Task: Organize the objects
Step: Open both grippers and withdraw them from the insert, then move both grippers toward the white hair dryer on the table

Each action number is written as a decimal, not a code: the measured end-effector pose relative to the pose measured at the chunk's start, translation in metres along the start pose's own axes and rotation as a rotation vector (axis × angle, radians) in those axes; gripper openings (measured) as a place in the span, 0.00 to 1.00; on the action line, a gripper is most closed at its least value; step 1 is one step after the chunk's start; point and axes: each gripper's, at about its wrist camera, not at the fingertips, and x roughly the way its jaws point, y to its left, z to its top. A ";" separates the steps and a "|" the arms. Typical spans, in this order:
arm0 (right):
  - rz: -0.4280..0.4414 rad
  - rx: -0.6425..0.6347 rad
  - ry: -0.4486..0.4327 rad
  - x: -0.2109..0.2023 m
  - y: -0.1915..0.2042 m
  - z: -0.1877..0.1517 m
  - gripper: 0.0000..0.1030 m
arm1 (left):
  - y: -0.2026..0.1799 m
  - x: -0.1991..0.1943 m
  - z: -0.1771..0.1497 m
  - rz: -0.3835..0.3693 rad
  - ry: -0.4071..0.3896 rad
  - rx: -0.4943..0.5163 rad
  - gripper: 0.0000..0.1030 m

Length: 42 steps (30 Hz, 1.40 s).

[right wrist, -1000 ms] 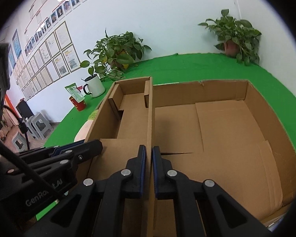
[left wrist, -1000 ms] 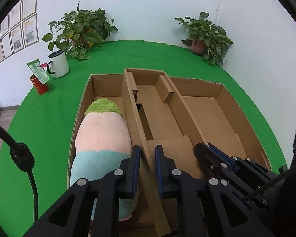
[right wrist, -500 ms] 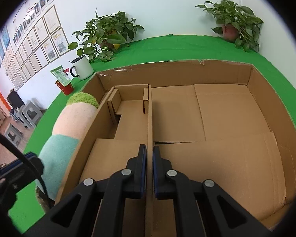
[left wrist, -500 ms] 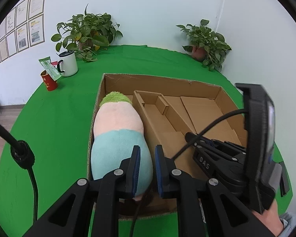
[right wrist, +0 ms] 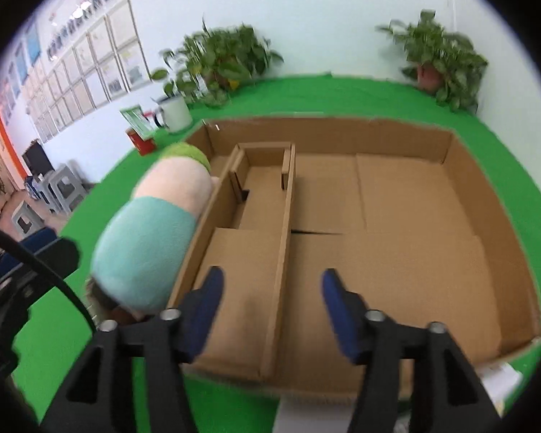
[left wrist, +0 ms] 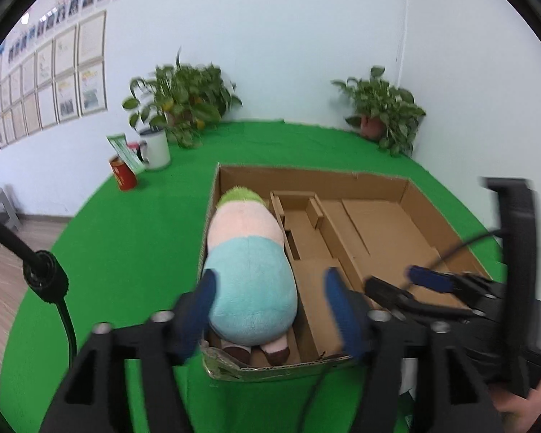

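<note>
- The left gripper (left wrist: 270,310) is released, its blue-padded fingers (left wrist: 203,296) spread wide and holding nothing; it hangs over the near end of the cardboard box (left wrist: 405,187).
- The right gripper (right wrist: 270,299) is likewise spread wide with nothing between its blue pads (right wrist: 337,299); it sits above the near edge of the box, straddling the line of the long divider (right wrist: 283,249) without touching it, as far as the right wrist view shows.
- The plush toy (left wrist: 249,263) lies in the narrow left compartment of the box, along the left wall. Its green tuft points to the far end, the pink band is in the middle, the teal part is nearest, and its brown feet rest at the near left corner of the box.
- The cardboard insert (right wrist: 263,187) fills the middle strip of the box, with a small pocket at its far end. The wide right compartment (right wrist: 407,216) holds only bare cardboard floor.
- The box stands on a green desk (left wrist: 133,238).
- Near the far left edge of the desk stand a white mug (left wrist: 157,148), a red can (left wrist: 123,177) and a green-and-white packet (left wrist: 124,149); any print on them is too small and blurred to read.
- Two potted plants (left wrist: 182,103) stand at the far edge of the desk, one left and one in the right corner.
- Framed papers (right wrist: 101,57) line the left wall; their writing cannot be read.
</note>
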 end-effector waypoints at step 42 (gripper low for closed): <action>0.169 -0.071 -0.219 -0.166 -0.037 -0.170 0.99 | -0.078 -0.088 -0.095 -0.284 0.080 -0.075 0.93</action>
